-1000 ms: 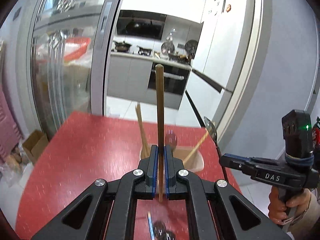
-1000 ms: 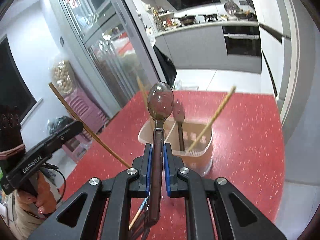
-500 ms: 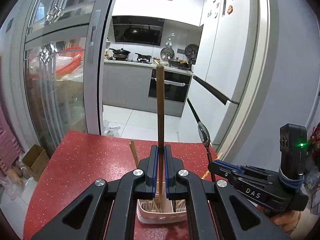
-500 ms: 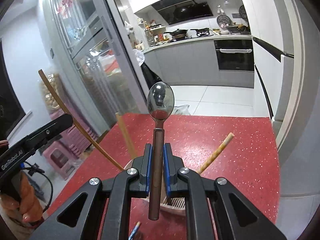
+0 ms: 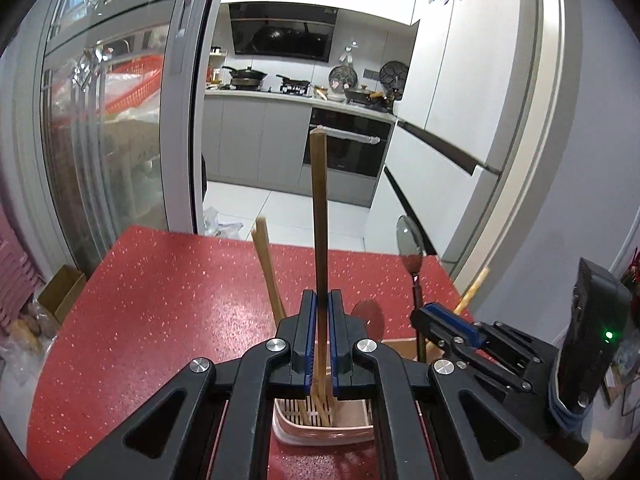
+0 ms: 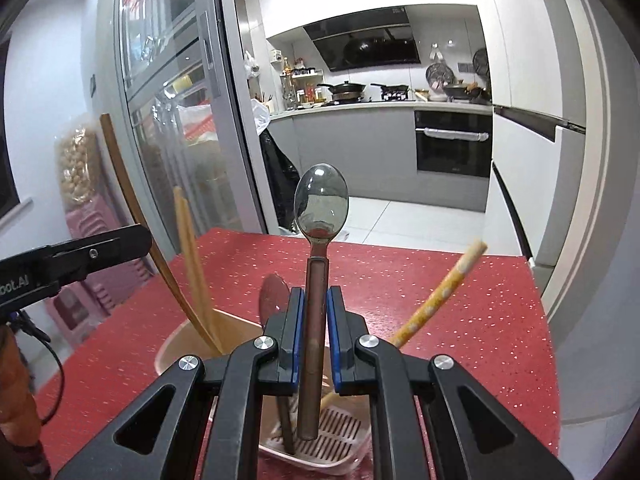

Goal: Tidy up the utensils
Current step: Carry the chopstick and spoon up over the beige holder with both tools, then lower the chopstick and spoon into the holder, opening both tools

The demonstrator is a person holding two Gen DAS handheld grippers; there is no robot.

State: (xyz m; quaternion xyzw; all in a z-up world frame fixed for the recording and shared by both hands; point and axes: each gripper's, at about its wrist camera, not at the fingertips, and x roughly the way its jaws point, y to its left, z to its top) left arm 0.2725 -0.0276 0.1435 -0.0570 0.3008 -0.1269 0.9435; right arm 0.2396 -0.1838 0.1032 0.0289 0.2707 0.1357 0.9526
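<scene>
My left gripper (image 5: 319, 304) is shut on a brown wooden chopstick (image 5: 319, 216), held upright with its lower end inside the pink utensil holder (image 5: 320, 434). My right gripper (image 6: 313, 300) is shut on a spoon (image 6: 321, 200) with a brown handle, bowl up, its handle end just above the holder's slotted floor (image 6: 332, 432). The holder contains wooden chopsticks (image 6: 192, 264), another spoon (image 6: 272, 300) and a yellow patterned chopstick (image 6: 440, 292). The right gripper also shows in the left wrist view (image 5: 444, 320), the left gripper in the right wrist view (image 6: 132, 240).
The holder stands on a red speckled table (image 5: 160, 300). A glass sliding door (image 5: 100, 140) is to the left, a kitchen with an oven (image 5: 344, 148) is beyond, and a white fridge (image 5: 460, 120) is to the right. A cardboard box (image 5: 60, 296) sits on the floor.
Both grippers have come down over the pink holder. The chopstick's lower end now sits inside it and the spoon's handle has sunk into it. Both stay shut.
</scene>
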